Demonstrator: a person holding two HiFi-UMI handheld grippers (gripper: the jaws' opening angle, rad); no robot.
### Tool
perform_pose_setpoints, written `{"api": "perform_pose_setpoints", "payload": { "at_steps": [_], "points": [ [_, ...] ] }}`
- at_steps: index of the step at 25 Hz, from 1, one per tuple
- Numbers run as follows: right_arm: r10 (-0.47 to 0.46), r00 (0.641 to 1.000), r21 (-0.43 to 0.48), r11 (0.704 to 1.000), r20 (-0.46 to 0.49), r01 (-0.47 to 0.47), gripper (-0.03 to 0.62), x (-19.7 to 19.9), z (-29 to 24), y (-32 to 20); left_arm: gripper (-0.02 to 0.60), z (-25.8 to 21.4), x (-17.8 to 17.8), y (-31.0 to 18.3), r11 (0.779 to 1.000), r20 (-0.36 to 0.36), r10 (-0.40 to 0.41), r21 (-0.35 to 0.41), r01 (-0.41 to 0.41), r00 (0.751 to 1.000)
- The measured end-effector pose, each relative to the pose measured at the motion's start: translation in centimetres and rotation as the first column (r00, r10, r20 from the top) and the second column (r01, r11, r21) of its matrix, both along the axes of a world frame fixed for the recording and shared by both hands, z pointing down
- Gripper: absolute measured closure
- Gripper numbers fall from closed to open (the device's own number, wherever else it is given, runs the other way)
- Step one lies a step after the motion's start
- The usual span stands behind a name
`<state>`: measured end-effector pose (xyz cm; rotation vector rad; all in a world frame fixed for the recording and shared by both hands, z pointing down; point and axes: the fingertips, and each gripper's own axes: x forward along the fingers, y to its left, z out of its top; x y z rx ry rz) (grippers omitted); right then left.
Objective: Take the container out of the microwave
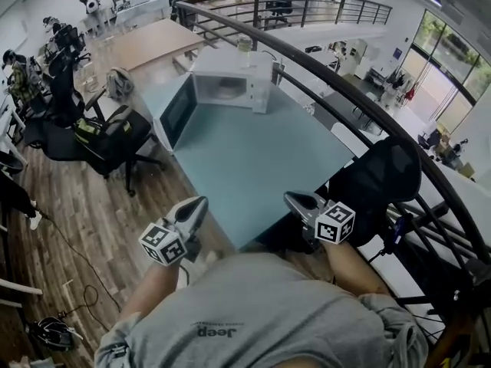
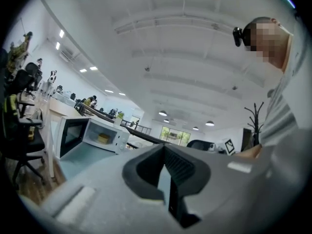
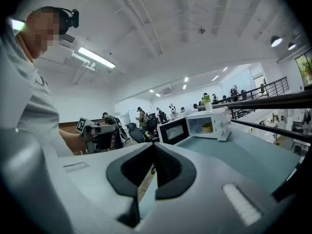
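A white microwave [image 1: 230,83] stands at the far end of the teal table [image 1: 253,159], its door [image 1: 178,110] swung open to the left. Inside sits a yellowish container [image 1: 229,92], which also shows in the left gripper view [image 2: 103,138] and the right gripper view [image 3: 207,128]. My left gripper [image 1: 201,202] hovers at the table's near left corner, jaws together, nothing between them [image 2: 164,150]. My right gripper [image 1: 290,198] is at the near right corner, also shut and holding nothing [image 3: 154,147]. Both are far from the microwave.
A bottle [image 1: 245,43] stands on top of the microwave. Black office chairs [image 1: 107,140] stand left of the table, and another chair [image 1: 383,175] at its right. A dark railing [image 1: 345,83] curves along the right side.
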<state>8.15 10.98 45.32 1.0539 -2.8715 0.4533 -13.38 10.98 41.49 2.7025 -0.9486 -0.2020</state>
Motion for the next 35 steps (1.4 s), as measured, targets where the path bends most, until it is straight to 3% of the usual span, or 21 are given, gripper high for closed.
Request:
{"api": "perform_pose_setpoints", "payload": {
  "at_steps": [10, 19, 29, 35],
  "points": [
    [0.169, 0.986, -0.005, 0.986, -0.005, -0.169, 0.588, -7.7, -1.2, -15.1, 0.562, -1.0, -6.7, -18.4, 0.984, 0.012, 0.181, 0.005, -0.181, 0.983],
    [0.251, 0.967, -0.025, 0.967, -0.037, -0.252, 0.588, -9.3, -1.7, -22.7, 0.562, -1.0, -8.8, -27.5, 0.970, -0.026, 0.241, -0.016, -0.242, 0.970],
    [0.231, 0.972, -0.008, 0.973, -0.053, -0.232, 0.588, -7.6, -2.0, -26.5, 0.562, 0.2, -5.7, -30.9, 0.967, -0.028, 0.253, -0.035, -0.254, 0.967],
    [0.120, 0.987, 0.030, 0.993, -0.111, -0.117, 0.588, -2.3, -0.8, -28.7, 0.561, 1.0, -0.9, -31.4, 0.988, 0.013, 0.147, -0.053, -0.146, 0.989]
  ]
}}
